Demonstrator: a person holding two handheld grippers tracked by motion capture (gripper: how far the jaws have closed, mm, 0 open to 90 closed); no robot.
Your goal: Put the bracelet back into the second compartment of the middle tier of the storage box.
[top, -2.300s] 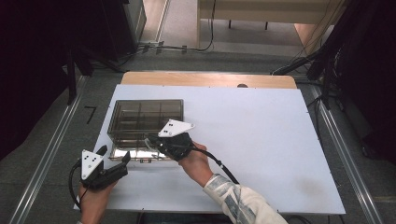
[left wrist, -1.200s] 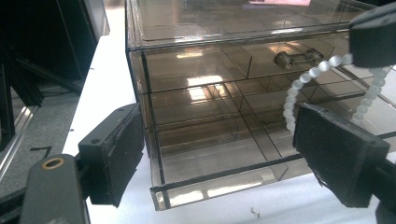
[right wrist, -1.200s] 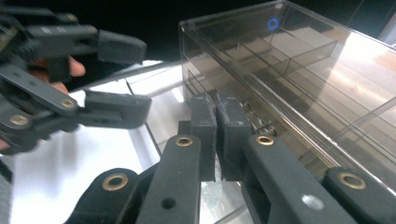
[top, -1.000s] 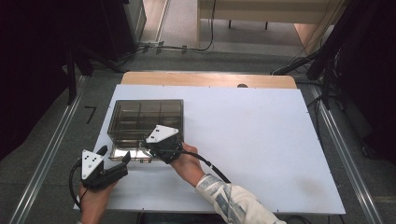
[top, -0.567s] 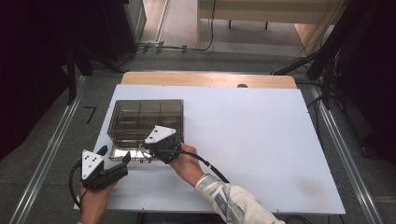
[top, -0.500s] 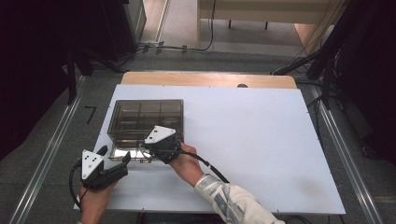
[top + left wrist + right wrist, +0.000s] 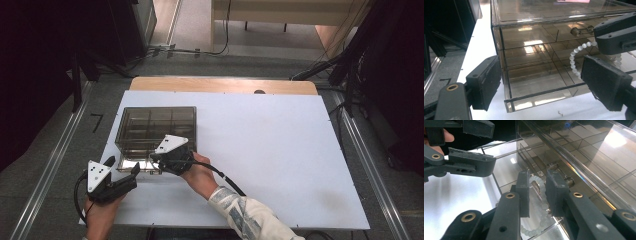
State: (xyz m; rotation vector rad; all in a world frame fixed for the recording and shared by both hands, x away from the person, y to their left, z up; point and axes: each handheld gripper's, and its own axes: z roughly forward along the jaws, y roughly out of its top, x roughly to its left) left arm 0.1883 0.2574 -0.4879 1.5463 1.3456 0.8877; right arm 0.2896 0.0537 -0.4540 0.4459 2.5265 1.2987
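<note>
— Two grippers were working at that white counter (image 7: 280,150) when I looked over. Biggest thing on it was a smoky clear organizer box (image 7: 156,129), sitting toward the near left part of the top.

— Was the box shut?

— Its lid was on, but a drawer (image 7: 541,85) stood pulled out from the front face, divided into small compartments. A drawer above it had a little metal knob (image 7: 581,30) on its front.

— And the hands?

— The left gripper (image 7: 131,172) sat just off the box's near left corner, jaws spread wide with nothing between them; from its own camera the pads (image 7: 486,83) straddled the drawer's corner without touching it. The right gripper (image 7: 156,159) was at the front of the box, above the drawer, held by a hand in a patterned sleeve (image 7: 245,215).

— Holding something?

— Its jaws stood a little apart, either side of a string of pale beads (image 7: 537,195). I couldn't tell whether the pads actually pinched it. The bead string curved down into the open drawer, near its right side.
</note>
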